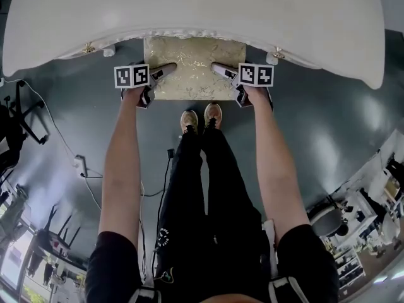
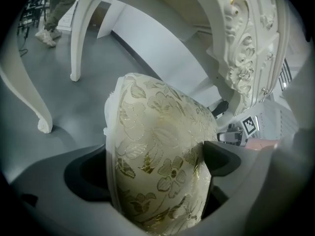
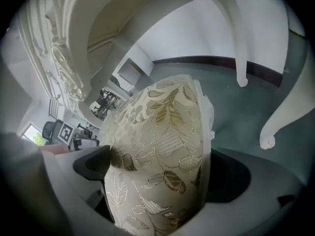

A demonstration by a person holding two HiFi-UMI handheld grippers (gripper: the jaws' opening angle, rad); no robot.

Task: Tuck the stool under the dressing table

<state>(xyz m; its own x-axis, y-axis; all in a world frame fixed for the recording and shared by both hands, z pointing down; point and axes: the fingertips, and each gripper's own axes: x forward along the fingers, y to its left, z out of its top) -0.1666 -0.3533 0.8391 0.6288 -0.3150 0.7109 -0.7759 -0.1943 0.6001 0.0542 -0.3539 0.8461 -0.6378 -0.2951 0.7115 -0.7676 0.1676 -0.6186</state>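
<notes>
Gripping the stool (image 1: 192,74) from both sides: left tool (image 1: 161,74) pinches the left edge of the cushion (image 2: 157,151), right tool (image 1: 223,72) pinches the right edge. Both gripper views agree: each pair of jaws sits one on either face of the gold-floral padding, which fills the whole gap, contact on both faces. Stool position in head view: on the grey floor (image 1: 328,125) at the middle of the white tabletop (image 1: 189,11), far part hidden under the tabletop's front edge, near part sticking out toward the person's shoes (image 1: 201,118), which stand just beside its near edge. How far it goes under, cannot tell. Arms straight out, tools level with each other. Left gripper view: carved white apron (image 2: 241,53) above right of the cushion, two curved white legs (image 2: 78,38) well beyond on the left, right tool's marker cube (image 2: 250,125) visible across the seat. Right gripper view mirrors it: two legs on the right, apron upper left. Cable (image 1: 95,188) trails over the floor left of the person, well apart from the stool
</notes>
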